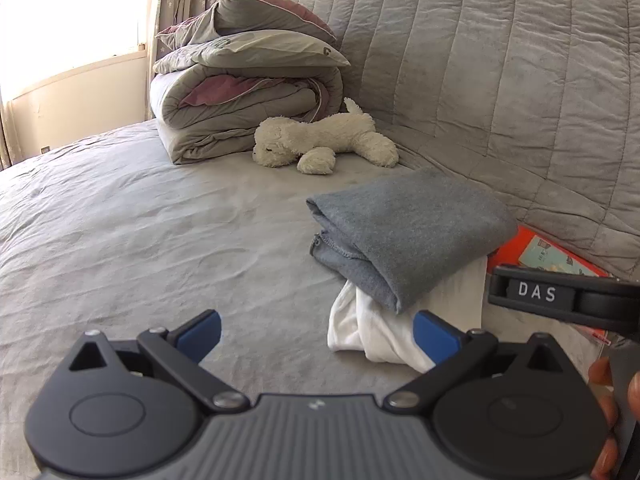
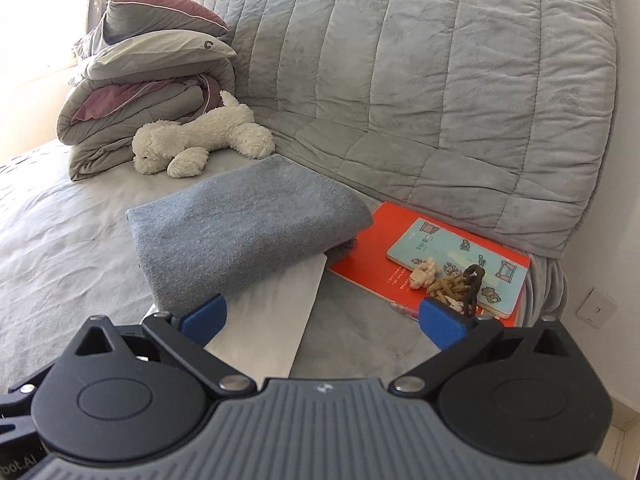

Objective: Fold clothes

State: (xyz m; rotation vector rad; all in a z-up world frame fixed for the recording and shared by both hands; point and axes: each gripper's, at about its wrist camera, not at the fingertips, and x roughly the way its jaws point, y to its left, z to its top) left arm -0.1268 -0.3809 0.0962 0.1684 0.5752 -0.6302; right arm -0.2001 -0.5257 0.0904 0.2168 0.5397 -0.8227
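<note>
Right wrist alone shows blue booklet (image 2: 460, 266) on orange book (image 2: 372, 240).

folded grey garment (image 2: 244, 236) lies atop white one (image 2: 276, 320) before gaping claw (image 2: 324, 320).

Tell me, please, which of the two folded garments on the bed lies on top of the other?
The grey garment lies on top; the white garment sticks out beneath it.

Bed with laundry and bedding lying on it

The bed (image 1: 120, 220) is carrying a white garment (image 1: 372, 332) at lower right, rolled quilts (image 1: 240, 116) and a plush dog (image 1: 320, 140) at upper centre, an orange book (image 2: 400, 248) sitting at right.
</note>
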